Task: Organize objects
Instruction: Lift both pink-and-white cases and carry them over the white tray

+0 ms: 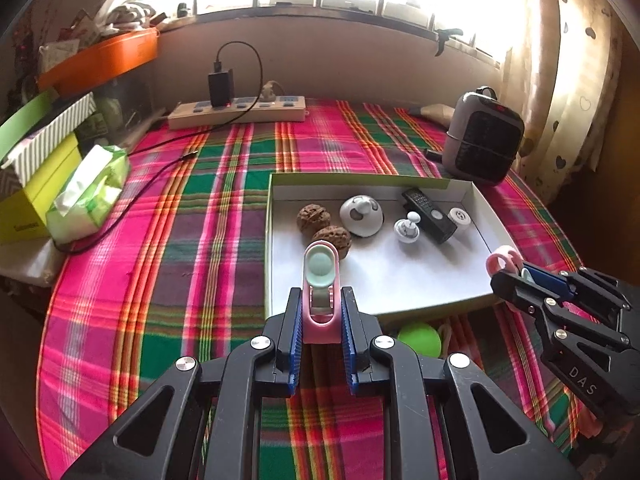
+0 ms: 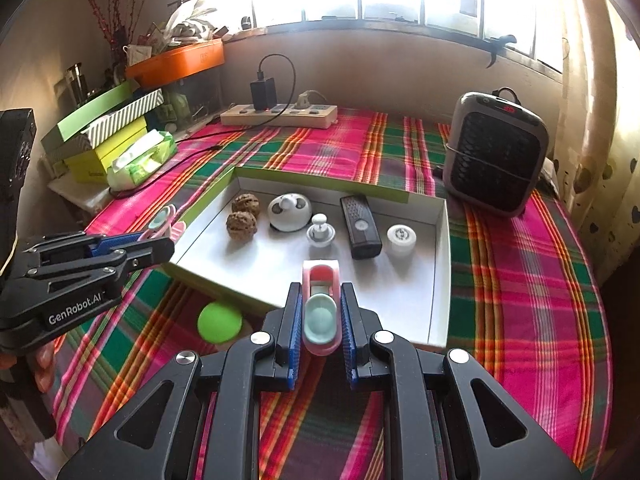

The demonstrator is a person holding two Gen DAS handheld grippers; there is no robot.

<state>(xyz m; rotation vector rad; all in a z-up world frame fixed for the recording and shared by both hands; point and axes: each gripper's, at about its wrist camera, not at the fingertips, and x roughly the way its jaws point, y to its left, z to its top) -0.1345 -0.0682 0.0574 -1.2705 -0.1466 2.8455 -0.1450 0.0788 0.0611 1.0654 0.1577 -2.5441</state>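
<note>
A shallow white box point(image 1: 400, 276) point(image 2: 438, 280) with green sides lies on the plaid cloth. It holds two walnuts point(image 1: 314, 218) point(image 2: 245, 205), a white dome gadget point(image 1: 361, 214) point(image 2: 289, 212), a small white knob point(image 1: 407, 230) point(image 2: 320, 232), a black remote point(image 1: 430, 214) point(image 2: 360, 226) and a white round cap point(image 1: 458, 216) point(image 2: 401, 238). My left gripper point(image 1: 320, 316) point(image 2: 148, 246) is shut on a pink clip with a mint pad point(image 1: 321, 276) point(image 2: 162, 222) at the box's near left edge. My right gripper point(image 2: 320, 312) point(image 1: 508, 280) is shut on a like pink clip point(image 2: 321, 308) point(image 1: 504, 258) over the box's near right corner.
A green ball point(image 1: 419, 338) point(image 2: 219, 322) lies on the cloth in front of the box. A grey heater point(image 1: 484, 136) point(image 2: 496, 154) stands behind the box at the right. A power strip point(image 1: 236, 112) point(image 2: 280, 114), tissue pack point(image 1: 90, 192) point(image 2: 142, 158) and stacked boxes point(image 1: 36, 160) line the back and left.
</note>
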